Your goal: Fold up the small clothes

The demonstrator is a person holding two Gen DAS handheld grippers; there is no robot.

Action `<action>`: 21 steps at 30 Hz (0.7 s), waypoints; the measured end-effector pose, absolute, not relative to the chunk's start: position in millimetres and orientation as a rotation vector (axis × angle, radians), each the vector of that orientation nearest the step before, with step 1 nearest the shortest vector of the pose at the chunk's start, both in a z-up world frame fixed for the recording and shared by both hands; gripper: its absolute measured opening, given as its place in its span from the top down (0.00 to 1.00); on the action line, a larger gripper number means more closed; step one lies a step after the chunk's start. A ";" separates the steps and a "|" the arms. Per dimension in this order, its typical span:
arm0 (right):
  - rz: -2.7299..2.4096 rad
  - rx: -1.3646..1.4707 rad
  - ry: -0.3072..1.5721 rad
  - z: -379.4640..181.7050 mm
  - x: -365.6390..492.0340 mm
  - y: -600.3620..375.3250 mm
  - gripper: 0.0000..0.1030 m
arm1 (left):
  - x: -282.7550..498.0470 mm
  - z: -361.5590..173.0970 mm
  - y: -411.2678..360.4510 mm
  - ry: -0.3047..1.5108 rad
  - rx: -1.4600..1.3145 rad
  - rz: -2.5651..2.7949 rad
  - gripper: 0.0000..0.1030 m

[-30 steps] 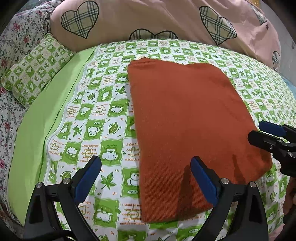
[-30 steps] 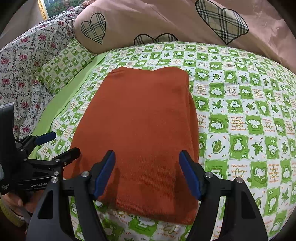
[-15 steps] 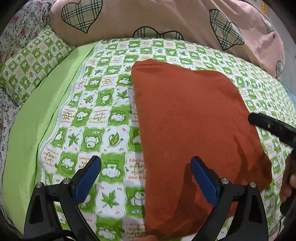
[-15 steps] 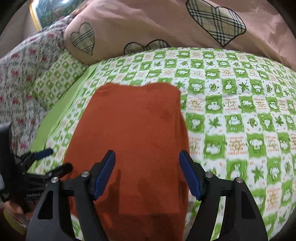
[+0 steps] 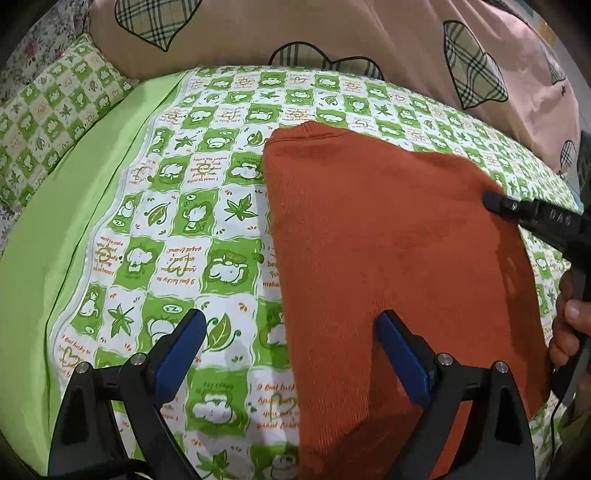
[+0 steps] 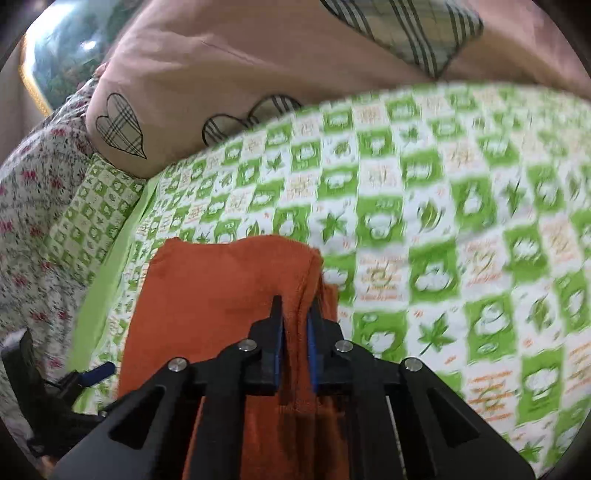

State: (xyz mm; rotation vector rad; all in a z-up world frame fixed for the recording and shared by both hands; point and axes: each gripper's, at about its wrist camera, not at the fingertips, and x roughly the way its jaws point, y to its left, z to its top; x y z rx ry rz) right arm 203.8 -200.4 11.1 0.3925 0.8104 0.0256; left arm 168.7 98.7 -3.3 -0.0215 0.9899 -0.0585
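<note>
1. Lying flat on the green-and-white checked bedsheet printed with leaves and cartoon animals (image 5: 207,221) is the folded rust-orange knitted garment (image 5: 388,258), its long axis running away from the cameras toward the head of the bed.
2. The right gripper (image 6: 295,325), black with blue pads, is closing its jaws on the right-hand edge of the garment; in the right wrist view a raised ridge of orange fabric sits pinched between the two pads, which stand nearly together.
3. From the left wrist view the same gripper appears as a black bar (image 5: 535,218) reaching in over the garment's far right edge, with the fingers of the person's right hand (image 5: 569,325) wrapped round its handle.
4. The left gripper (image 5: 291,354) stands wide open and holds nothing. Its left pad hovers over bare sheet, its right pad over the near part of the garment, so the garment's left edge runs between the two fingers.
5. A pink duvet with plaid heart patches (image 5: 332,33) is heaped across the far side of the bed, just beyond the garment.
6. A small green-checked pillow (image 5: 48,110) lies at the far left beside a plain lime-green strip of fabric (image 5: 66,206).
7. The right wrist picture is blurred on its right side.
</note>
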 end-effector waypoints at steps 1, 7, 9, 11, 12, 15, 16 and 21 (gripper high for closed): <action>0.013 0.382 0.831 4.0 206.5 -199.5 0.89 | 170.9 -6.8 98.0 1.000 -0.025 -0.059 0.08; -0.004 0.381 0.865 -5.2 211.6 -201.6 0.83 | 169.1 -5.0 96.2 0.995 -0.010 -0.050 0.08; 0.000 0.389 0.857 6.2 203.7 -201.3 0.81 | 165.5 -2.0 95.2 0.988 -0.005 -0.046 0.08; -0.004 0.380 0.847 13.3 193.8 -201.2 0.81 | 159.3 1.6 93.0 0.977 0.003 -0.042 0.08; 0.001 0.380 0.842 17.1 186.4 -201.4 0.80 | 156.4 3.3 92.0 0.972 0.008 -0.041 0.08; 0.015 0.380 0.836 24.2 165.2 -195.9 0.73 | 145.3 9.0 87.9 0.956 0.034 -0.031 0.08; 0.020 0.374 0.836 25.1 157.9 -192.2 0.72 | 141.5 11.0 86.6 0.953 0.041 -0.031 0.08; 0.041 0.371 0.841 25.9 129.3 -176.2 0.70 | 125.7 17.1 87.8 0.943 0.040 -0.032 0.08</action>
